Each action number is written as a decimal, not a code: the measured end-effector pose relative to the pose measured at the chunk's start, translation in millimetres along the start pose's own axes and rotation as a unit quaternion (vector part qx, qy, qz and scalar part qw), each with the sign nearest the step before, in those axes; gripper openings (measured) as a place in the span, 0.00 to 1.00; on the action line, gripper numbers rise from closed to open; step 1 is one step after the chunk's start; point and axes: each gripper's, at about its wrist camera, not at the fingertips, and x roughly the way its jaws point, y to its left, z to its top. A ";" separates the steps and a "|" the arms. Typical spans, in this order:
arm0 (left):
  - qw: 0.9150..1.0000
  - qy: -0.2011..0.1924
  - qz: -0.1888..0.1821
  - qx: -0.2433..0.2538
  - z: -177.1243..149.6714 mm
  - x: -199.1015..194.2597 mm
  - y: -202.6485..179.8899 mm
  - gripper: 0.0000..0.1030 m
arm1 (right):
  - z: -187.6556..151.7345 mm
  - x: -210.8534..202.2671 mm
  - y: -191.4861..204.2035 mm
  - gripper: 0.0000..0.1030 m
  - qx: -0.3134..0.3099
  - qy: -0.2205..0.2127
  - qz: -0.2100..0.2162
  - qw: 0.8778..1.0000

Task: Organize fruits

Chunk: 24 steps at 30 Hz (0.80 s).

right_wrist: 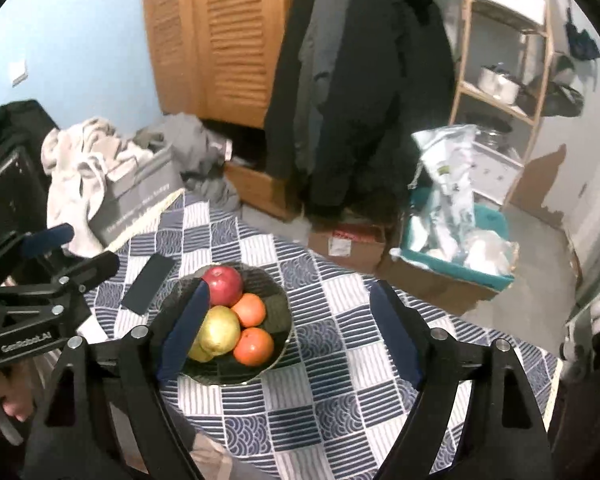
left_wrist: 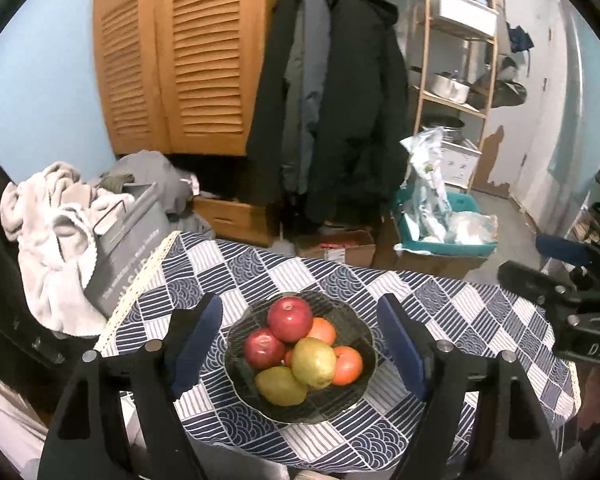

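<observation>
A dark glass bowl (left_wrist: 352, 396) sits on the blue-and-white checked tablecloth (left_wrist: 480, 312). It holds two red apples (left_wrist: 290, 318), two yellow-green pears (left_wrist: 314, 362) and oranges (left_wrist: 348, 364). My left gripper (left_wrist: 300, 344) is open and empty, hovering above the bowl with the fruit between its blue pads. In the right wrist view the bowl (right_wrist: 278, 312) lies left of centre. My right gripper (right_wrist: 290, 328) is open and empty above the table, its left pad (right_wrist: 184, 332) over the bowl's left part. Each gripper shows at the edge of the other's view.
A black phone (right_wrist: 148, 284) lies on the cloth left of the bowl. A grey box with clothes (left_wrist: 128, 240) stands past the table's left edge. Cardboard boxes (left_wrist: 336, 248) and a teal bin (left_wrist: 444, 224) sit on the floor beyond, under hanging coats (left_wrist: 340, 100).
</observation>
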 end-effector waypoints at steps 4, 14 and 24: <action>1.000 -0.013 -0.006 0.012 1.8 -9.3 -11.3 0.81 | -4.2 -17.5 -16.0 0.80 0.027 -0.012 -0.011 1.000; 0.999 -0.013 -0.010 0.033 0.6 -14.1 -32.1 0.85 | -27.2 -44.0 -50.5 0.80 0.065 -0.029 -0.041 0.997; 0.999 -0.023 -0.013 0.030 7.6 -18.5 -41.8 0.99 | -37.6 -51.0 -68.4 0.80 0.062 -0.039 -0.064 0.995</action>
